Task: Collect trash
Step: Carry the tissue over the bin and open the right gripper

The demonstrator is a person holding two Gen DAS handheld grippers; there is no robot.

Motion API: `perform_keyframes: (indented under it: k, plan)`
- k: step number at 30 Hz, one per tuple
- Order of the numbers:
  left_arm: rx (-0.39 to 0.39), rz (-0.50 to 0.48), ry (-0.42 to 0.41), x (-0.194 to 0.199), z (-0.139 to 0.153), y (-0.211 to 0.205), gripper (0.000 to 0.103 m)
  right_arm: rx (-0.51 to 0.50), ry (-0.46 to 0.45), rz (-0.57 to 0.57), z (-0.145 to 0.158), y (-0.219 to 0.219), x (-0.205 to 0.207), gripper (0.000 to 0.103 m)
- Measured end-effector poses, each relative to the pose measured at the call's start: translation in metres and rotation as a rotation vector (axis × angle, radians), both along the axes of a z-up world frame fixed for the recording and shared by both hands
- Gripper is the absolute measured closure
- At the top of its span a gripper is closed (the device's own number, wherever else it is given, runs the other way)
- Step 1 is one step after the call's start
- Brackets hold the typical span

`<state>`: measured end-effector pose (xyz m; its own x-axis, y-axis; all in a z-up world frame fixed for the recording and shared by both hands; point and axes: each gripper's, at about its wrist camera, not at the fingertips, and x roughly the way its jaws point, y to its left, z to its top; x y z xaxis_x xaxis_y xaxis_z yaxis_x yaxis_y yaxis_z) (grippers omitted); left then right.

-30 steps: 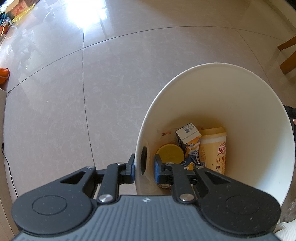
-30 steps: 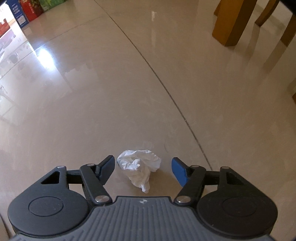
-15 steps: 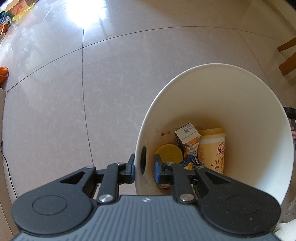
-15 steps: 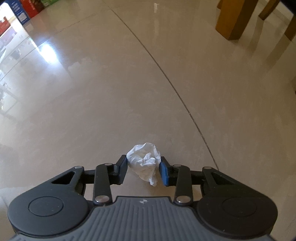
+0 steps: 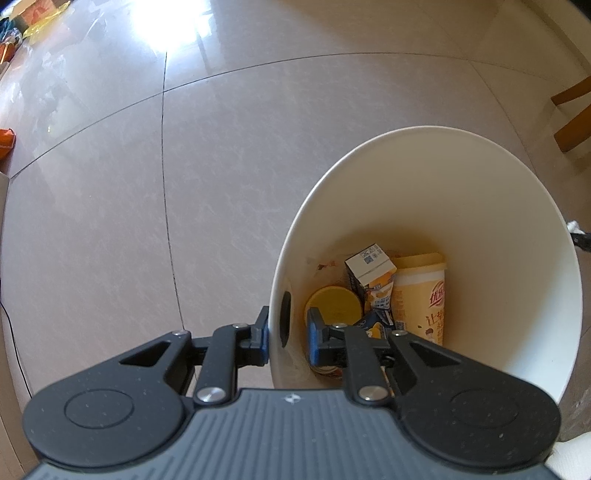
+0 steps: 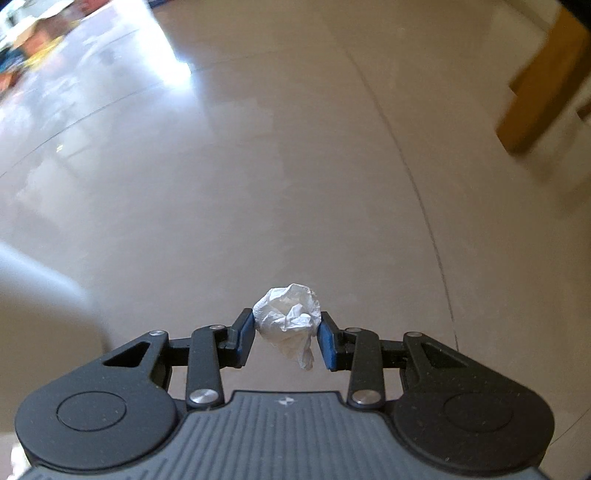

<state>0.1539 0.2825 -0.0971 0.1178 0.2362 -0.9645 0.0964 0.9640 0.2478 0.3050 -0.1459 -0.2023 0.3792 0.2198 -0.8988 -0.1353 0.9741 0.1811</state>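
In the right wrist view my right gripper (image 6: 286, 332) is shut on a crumpled white tissue (image 6: 290, 321), held above the beige tiled floor. In the left wrist view my left gripper (image 5: 287, 334) is shut on the rim of a white trash bin (image 5: 498, 206), one finger outside the wall and one inside. At the bin's bottom lie a small drink carton (image 5: 371, 277), a yellow cup with printed text (image 5: 421, 295) and a round yellow lid (image 5: 332, 304). A blurred white shape at the left of the right wrist view may be the bin (image 6: 40, 295).
Wooden furniture legs (image 6: 535, 85) stand at the right, and also show in the left wrist view as chair legs (image 5: 574, 114). Coloured boxes and bags (image 6: 33, 33) lie at the far left. Glossy floor tiles with dark grout lines fill both views.
My right gripper closed on the tissue, then lifted it off the floor and swung toward the left. The left gripper and bin have stayed still.
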Motion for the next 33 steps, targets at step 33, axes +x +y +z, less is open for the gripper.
perform_keyframes:
  k: [33]
  plan:
    - [-0.025,-0.011,0.002,-0.001,0.001,0.002,0.087,0.054,-0.129,0.671,0.211,0.259,-0.062,0.061]
